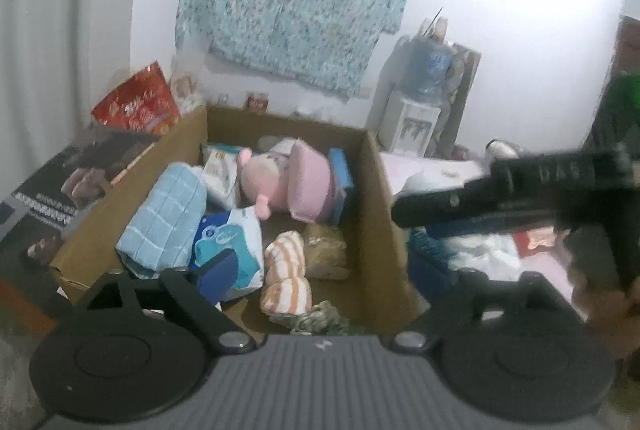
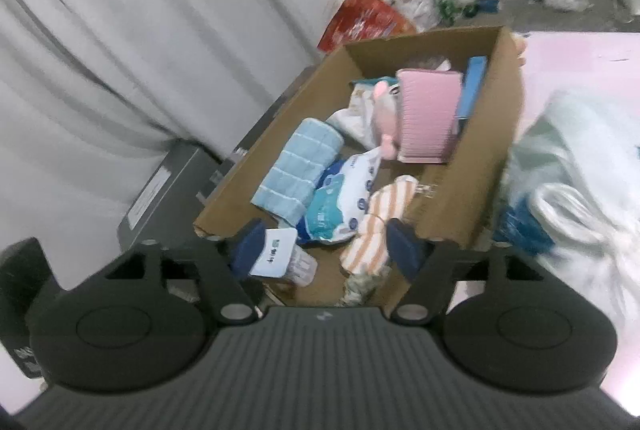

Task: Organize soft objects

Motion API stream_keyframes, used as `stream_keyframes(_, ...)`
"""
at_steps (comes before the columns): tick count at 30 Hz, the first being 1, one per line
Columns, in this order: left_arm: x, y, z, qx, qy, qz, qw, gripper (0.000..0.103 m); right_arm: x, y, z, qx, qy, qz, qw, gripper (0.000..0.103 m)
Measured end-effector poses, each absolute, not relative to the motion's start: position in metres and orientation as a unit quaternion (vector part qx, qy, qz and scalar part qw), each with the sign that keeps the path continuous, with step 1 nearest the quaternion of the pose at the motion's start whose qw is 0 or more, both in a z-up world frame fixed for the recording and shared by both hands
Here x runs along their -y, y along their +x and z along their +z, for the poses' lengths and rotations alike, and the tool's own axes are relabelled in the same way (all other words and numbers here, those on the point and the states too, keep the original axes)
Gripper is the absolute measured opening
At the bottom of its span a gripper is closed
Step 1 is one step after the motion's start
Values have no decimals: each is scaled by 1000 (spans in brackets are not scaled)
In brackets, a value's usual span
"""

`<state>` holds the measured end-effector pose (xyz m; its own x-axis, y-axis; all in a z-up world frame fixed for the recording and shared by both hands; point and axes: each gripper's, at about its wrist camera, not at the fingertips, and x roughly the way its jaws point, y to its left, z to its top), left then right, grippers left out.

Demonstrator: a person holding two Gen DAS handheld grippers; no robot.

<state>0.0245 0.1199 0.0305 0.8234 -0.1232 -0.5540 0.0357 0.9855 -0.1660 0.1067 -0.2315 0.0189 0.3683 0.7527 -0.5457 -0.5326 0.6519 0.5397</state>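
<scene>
An open cardboard box [image 1: 376, 198] [image 2: 492, 134] holds several soft things: a light blue towel [image 1: 164, 218] [image 2: 300, 170], a pink plush toy [image 1: 264, 182], a pink pillow [image 1: 312, 186] [image 2: 428, 114], an orange-striped cloth [image 1: 286, 276] [image 2: 384, 218] and a blue-white tissue pack [image 1: 228, 246] [image 2: 344, 206]. My left gripper [image 1: 320, 278] is open above the box's near end. My right gripper [image 2: 324, 246] is open over the box's near edge; a small white packet [image 2: 280, 254] lies against its left finger. The right gripper also shows in the left wrist view [image 1: 512, 190].
A dark printed carton [image 1: 52, 198] [image 2: 168, 190] lies left of the box by a white curtain [image 2: 120, 30]. A red bag [image 1: 136, 102] [image 2: 364, 18] stands behind. A pink bed [image 2: 580, 70] with white bags [image 2: 572, 190] is at right. A water dispenser [image 1: 420, 102] stands by the wall.
</scene>
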Motion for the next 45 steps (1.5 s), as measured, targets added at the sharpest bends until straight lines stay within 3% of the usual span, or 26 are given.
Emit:
stream_keyframes(8,-99,-6,41,-273,-54,-59,959,103,278,50,12,-362,138,333,860,87)
stream_keyframes(15,-86,-14,42,-279,-63,-62,956,103,312,10,-3,-341,125,261,894,90)
stream_keyframes(20,-79,-19,39,-298,-75,-57,950,103,330,-12,-11,-325,118,218,913,102)
stream_keyframes(26,-71,-24,36,-317,-87,-59,943,103,334,-30,-16,-322,77,178,927,102)
stream_keyframes(45,-41,-27,29,-341,16,-30,940,103,313,-70,3,-263,-19,120,957,102)
